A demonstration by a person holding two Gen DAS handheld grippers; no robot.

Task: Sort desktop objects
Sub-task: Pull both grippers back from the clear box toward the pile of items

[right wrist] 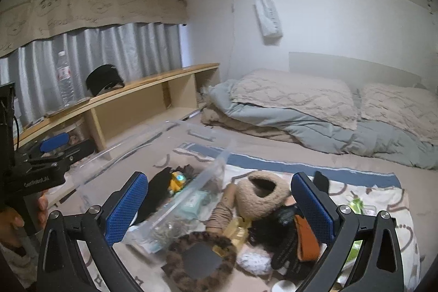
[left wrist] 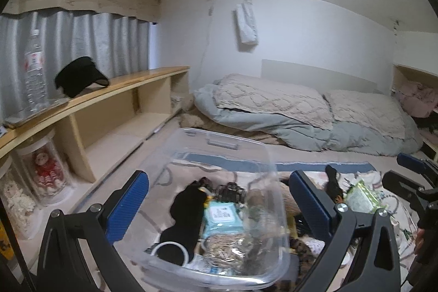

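Leopard-print fabric ring [right wrist: 201, 256] directly below right hand-held gripper [right wrist: 220, 203], jaws wide; left hand-held gripper [left wrist: 219, 203] wide, straddling clear plastic bin [left wrist: 219, 210].

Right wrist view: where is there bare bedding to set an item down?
Free: the beige sheet between the clear plastic bin and the grey-blue duvet. Also the patterned blanket's right part, beyond the black sock. Crowded: the pile around the fuzzy tan slipper and leopard-print scrunchie.
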